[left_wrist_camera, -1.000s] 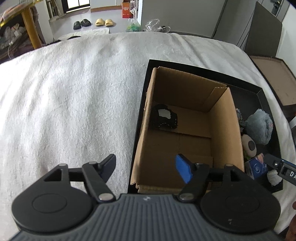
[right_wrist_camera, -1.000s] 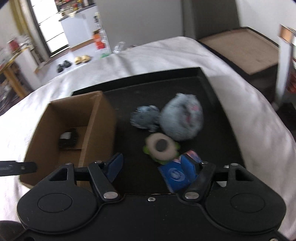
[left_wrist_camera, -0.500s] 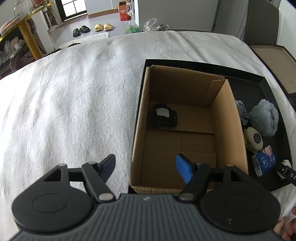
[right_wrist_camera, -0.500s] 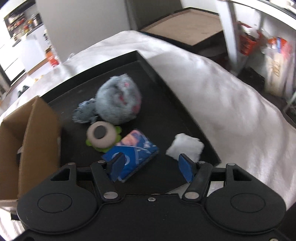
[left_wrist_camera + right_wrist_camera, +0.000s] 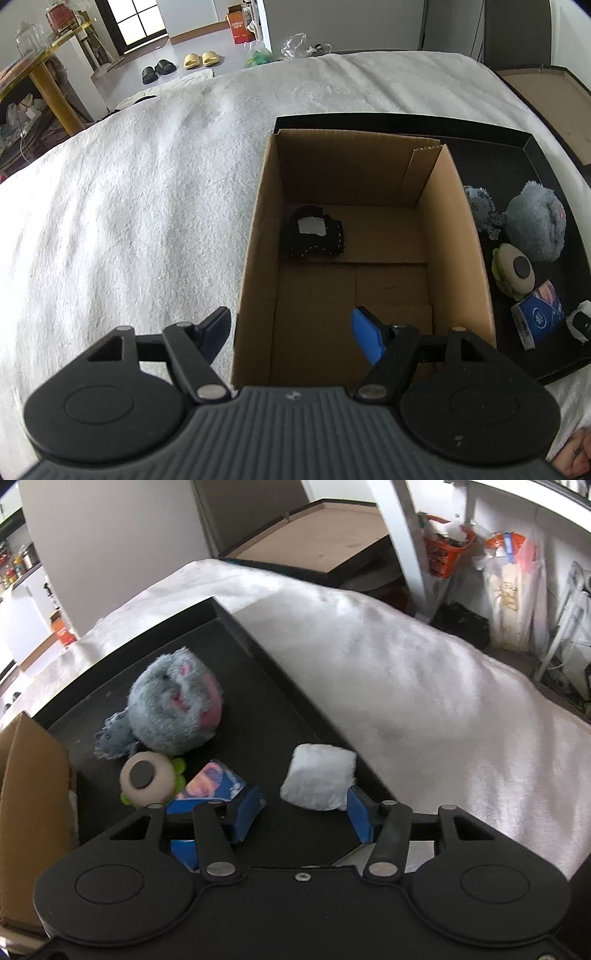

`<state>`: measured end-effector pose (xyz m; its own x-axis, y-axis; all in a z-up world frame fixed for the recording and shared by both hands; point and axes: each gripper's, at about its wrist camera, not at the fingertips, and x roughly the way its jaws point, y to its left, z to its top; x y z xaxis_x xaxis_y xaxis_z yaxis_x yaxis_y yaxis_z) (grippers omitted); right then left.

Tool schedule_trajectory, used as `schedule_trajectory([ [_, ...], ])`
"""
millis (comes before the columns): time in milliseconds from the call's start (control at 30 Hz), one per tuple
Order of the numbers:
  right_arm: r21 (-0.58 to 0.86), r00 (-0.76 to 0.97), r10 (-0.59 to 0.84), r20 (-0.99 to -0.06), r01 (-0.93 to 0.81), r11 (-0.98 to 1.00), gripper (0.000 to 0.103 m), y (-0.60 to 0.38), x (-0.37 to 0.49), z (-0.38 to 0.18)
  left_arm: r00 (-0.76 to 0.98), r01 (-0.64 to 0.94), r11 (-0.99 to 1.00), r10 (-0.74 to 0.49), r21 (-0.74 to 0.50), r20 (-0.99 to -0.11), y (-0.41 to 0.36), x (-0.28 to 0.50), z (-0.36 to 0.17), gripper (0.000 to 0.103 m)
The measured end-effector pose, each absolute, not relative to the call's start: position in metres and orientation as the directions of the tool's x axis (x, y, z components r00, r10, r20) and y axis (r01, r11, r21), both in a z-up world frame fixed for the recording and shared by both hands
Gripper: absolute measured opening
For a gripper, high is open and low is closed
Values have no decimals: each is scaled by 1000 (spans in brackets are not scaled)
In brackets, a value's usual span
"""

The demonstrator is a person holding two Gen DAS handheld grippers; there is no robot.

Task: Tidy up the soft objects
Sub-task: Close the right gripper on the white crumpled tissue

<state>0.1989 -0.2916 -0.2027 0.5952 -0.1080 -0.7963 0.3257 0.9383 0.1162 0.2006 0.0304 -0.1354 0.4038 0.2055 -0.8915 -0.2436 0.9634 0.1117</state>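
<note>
While the left gripper [image 5: 290,326] hangs open over the cardboard box [image 5: 458,236], which holds one black pouch [image 5: 314,236], the right gripper [image 5: 301,808] spreads open around a white cushion [image 5: 319,781] at twelve o'clock on the black tray [image 5: 266,701], probably the next pickup.

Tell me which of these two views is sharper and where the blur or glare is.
Left wrist view: sharp, the cardboard box and black pouch crisp, edges bowed by fisheye, window bright at top. Right wrist view: softer, the blanket smeared and washed out, the grey plush slightly blurred.
</note>
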Motion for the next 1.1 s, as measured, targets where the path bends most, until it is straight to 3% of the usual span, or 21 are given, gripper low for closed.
schedule_trajectory([
  [367,83,569,-133,-811,338,938,54,-294,216,-216,390,-257,958,226,130,-893,32,206,-138,71],
  [567,71,586,-138,-799,318,945,46,-292,214,-215,389,-255,959,221,126,-894,33,206,-140,71],
  [1100,143,651,6,-759,158,977,45,-271,214,-173,427,-281,956,208,89,-880,48,197,-128,71],
])
